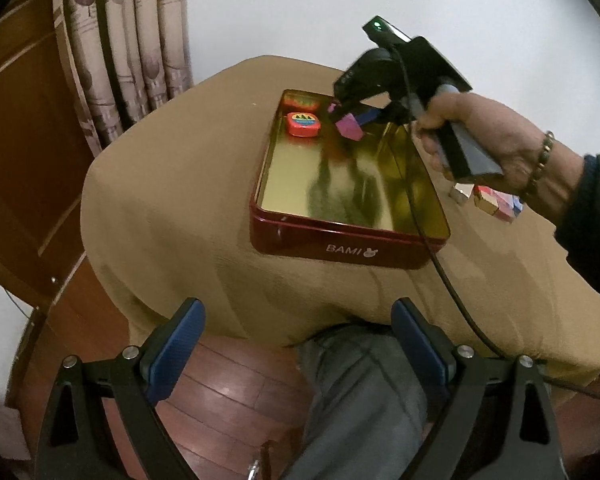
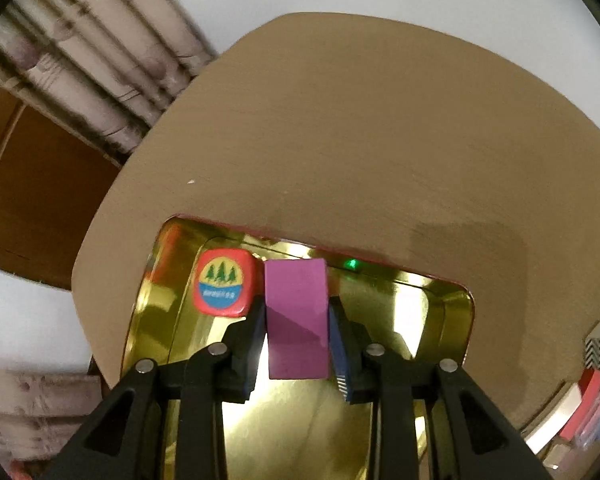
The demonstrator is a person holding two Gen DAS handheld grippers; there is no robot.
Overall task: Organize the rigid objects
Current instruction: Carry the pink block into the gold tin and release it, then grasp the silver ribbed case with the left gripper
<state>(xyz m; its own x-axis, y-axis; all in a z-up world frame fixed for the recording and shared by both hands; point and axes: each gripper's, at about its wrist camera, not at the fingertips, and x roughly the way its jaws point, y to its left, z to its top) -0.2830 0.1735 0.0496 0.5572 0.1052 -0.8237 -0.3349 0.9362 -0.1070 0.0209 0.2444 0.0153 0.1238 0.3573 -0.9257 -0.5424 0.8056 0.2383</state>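
Observation:
A red tin [image 1: 352, 250] with a gold inside sits on the tan tablecloth. A red block with a tree picture [image 1: 303, 123] lies in its far left corner; it also shows in the right wrist view [image 2: 223, 282]. My right gripper [image 1: 354, 116] is shut on a purple block [image 2: 297, 320] and holds it just above the tin's far end, right beside the red block. The purple block also shows in the left wrist view [image 1: 351, 126]. My left gripper [image 1: 298, 332] is open and empty, off the table's near edge above the floor.
Several small coloured blocks [image 1: 494, 200] lie on the cloth right of the tin, partly behind the hand; they also show in the right wrist view [image 2: 594, 400]. A cable [image 1: 452, 292] runs across the tin's right side. A curtain and wooden door stand at left.

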